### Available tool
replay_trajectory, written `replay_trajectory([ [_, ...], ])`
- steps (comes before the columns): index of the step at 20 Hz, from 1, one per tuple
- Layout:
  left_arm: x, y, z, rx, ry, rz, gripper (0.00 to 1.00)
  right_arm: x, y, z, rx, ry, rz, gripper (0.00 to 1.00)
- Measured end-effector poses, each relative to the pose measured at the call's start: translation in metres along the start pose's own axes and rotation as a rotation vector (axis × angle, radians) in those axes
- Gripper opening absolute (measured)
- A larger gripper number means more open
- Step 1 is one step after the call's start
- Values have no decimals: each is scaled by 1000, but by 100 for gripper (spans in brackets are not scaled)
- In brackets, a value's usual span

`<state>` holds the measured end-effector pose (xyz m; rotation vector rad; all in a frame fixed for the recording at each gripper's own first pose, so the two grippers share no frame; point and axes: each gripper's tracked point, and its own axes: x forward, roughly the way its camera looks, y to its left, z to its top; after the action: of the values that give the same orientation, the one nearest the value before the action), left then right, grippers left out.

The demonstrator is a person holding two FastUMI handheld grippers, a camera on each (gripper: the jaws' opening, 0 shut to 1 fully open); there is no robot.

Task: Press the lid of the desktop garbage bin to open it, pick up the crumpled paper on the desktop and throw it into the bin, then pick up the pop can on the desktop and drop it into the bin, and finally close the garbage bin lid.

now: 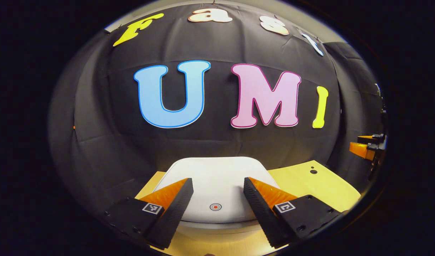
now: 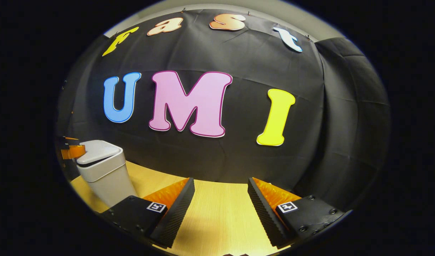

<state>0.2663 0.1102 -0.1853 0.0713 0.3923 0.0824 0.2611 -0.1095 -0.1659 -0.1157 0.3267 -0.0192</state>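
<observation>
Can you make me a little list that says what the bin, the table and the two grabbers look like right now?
bin: white plastic desktop garbage bin, upright on the table
lid: white bin lid down, round red mark near its front
table: light wooden tabletop
left gripper: open, hovering over the lid, holding nothing
right gripper: open over bare table, holding nothing, bin off to its left
</observation>
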Motion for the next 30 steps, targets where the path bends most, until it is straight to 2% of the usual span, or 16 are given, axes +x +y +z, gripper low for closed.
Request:
replay_trajectory([
  [6,0,-1,-5,13,-17,11,100,-7,-11,5,39,-17,-22,97],
  [13,3,-3,-9,16,-45,12,100,-21,-2,13,66,-23,8,97],
  [17,2,-3,-2,14,-29,56,99,-35,-2,23,66,-33,15,97],
  [20,-8,-5,14,1,-78,72,96,-47,2,29,89,-30,29,97],
  [24,-46,-15,55,-74,-175,74,95,-71,10,49,96,-57,45,97],
  [28,-113,-24,104,-61,-297,119,96,-110,32,75,143,-93,84,97],
  [30,-146,-34,115,-35,-336,133,95,-137,44,89,127,-144,101,97],
])
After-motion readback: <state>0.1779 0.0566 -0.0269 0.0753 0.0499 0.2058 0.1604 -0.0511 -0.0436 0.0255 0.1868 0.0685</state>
